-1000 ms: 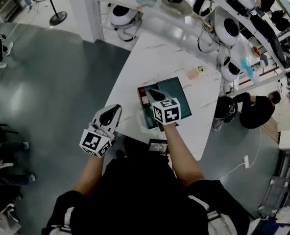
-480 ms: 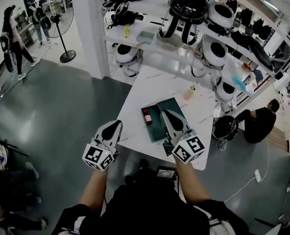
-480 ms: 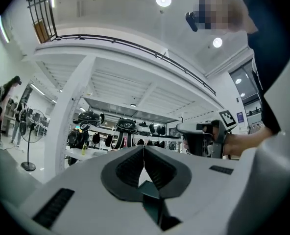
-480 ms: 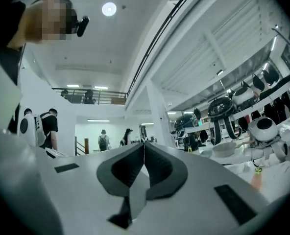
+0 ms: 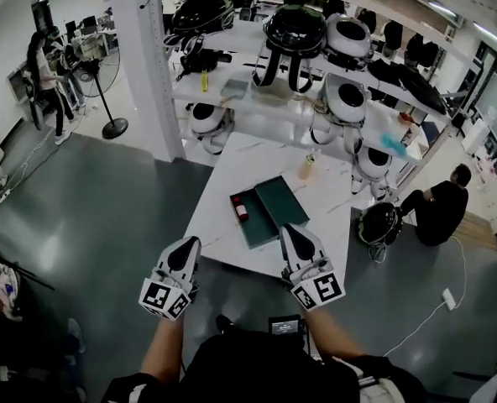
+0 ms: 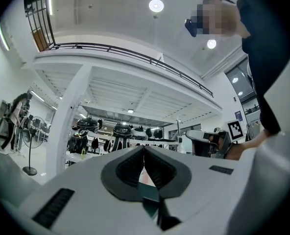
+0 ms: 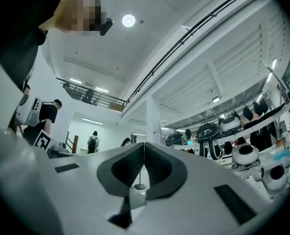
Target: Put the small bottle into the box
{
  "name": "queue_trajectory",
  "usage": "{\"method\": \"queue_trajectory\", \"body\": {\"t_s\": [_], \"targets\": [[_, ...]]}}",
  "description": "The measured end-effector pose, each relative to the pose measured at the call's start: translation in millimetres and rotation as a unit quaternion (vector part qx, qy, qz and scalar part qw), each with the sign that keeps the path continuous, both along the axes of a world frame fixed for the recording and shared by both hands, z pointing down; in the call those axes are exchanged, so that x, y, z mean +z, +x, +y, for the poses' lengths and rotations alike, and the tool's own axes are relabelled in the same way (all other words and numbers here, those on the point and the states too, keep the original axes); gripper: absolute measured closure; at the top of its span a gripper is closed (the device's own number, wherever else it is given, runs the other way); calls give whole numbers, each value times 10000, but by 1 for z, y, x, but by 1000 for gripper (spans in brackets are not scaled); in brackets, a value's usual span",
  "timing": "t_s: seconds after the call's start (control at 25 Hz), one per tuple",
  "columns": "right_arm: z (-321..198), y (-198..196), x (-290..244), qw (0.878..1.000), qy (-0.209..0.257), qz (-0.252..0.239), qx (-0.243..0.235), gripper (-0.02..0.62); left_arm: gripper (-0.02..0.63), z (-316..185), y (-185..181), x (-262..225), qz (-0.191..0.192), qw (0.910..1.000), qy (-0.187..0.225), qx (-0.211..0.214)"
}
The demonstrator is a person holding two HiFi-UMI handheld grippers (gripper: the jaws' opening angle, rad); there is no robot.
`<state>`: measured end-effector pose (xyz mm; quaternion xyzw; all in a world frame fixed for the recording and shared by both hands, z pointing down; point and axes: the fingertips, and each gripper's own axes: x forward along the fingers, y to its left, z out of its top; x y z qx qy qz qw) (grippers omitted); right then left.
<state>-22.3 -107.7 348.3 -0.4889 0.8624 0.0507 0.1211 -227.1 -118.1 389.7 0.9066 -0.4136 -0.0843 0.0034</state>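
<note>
Small bottle (image 5: pixel 240 209) apparently lying inside box (image 5: pixel 258 227), though tiny in head view. Left gripper (image 5: pixel 190 243), right gripper (image 5: pixel 289 230) hovering short of table (image 5: pixel 333 210), jaws pressed together, gripping nothing. Person likely finishing: worth checking bottle is sitting fully within walls.

A white counter (image 5: pixel 253 159) with thin grey veins stands in the middle of the frame on a grey floor (image 5: pixel 106 217). It is long and runs from the lower centre up toward the white shelves. A dark green box (image 5: pixel 284 200) lies on it, a little below the centre of the counter. The box is open, with its two halves side by side and turned at an angle to the counter edges. A small pale orange bottle (image 5: pixel 306 168) stands upright to the upper right of the box, apart from it.
</note>
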Motion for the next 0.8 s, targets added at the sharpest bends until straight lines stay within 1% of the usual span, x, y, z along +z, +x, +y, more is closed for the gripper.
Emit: {"method": "queue_trajectory", "body": {"t_s": [0.16, 0.28, 0.44, 0.6, 0.8], "targets": [[53, 22, 18, 9997, -187, 27, 121, 563, 589, 50, 20, 9, 52, 9999, -153, -62], [89, 30, 40, 9991, -415, -3, 45, 563, 589, 86, 38, 18, -26, 9997, -227, 5], [120, 35, 64, 9973, -721, -105, 38, 563, 589, 125, 54, 27, -121, 9992, -365, 55], [143, 39, 74, 9951, -931, -182, 268, 563, 589, 153, 56, 37, -144, 9986, -515, 2], [172, 19, 83, 9937, -1033, -68, 422, 563, 589, 174, 47, 42, -208, 9979, -611, 98]]}}
